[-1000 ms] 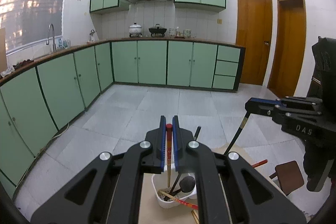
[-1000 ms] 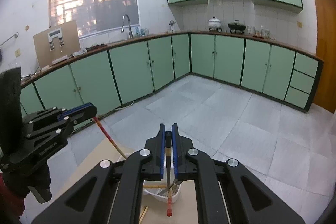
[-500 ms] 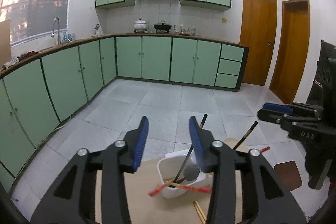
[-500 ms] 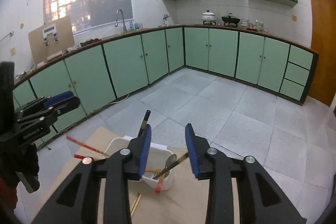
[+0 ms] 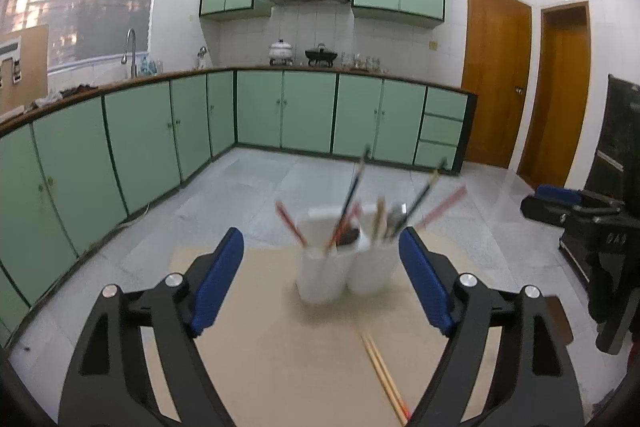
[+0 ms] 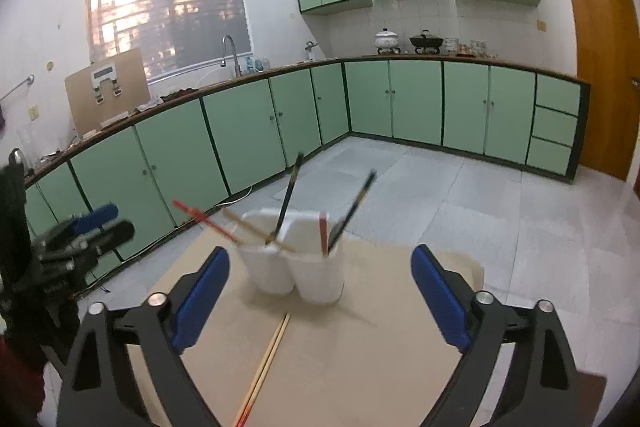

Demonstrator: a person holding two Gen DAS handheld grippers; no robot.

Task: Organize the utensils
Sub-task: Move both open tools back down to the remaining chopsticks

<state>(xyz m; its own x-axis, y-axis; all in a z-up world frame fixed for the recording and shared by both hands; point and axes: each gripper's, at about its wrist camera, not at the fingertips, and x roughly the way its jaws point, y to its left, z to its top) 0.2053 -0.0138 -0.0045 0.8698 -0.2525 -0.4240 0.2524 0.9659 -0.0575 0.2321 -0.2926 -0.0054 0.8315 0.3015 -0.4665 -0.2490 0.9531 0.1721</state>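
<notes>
Green-cabinet kitchen behind, the tan counter (image 5: 280, 347) carried a white holder (image 5: 344, 267) of utensils ahead, while loose chopsticks (image 5: 384, 371) lay lengthwise between and just below both empty, still-opening claws, left claw (image 5: 320, 283) and right claw (image 6: 320, 291).

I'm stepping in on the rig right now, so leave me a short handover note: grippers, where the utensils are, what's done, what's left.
Left gripper: jaws opening, nothing between them.
Right gripper: jaws opening, also empty.
White utensil holder stands upright on the tan board, ahead of both grippers. Red, black and wooden chopsticks and a spoon stick up from its compartments.
Done: most utensils are in the holder.
Left: one pair of wooden chopsticks lies flat on the board, in front of the holder. It likely goes in next. The right gripper looks slightly better placed.
</notes>
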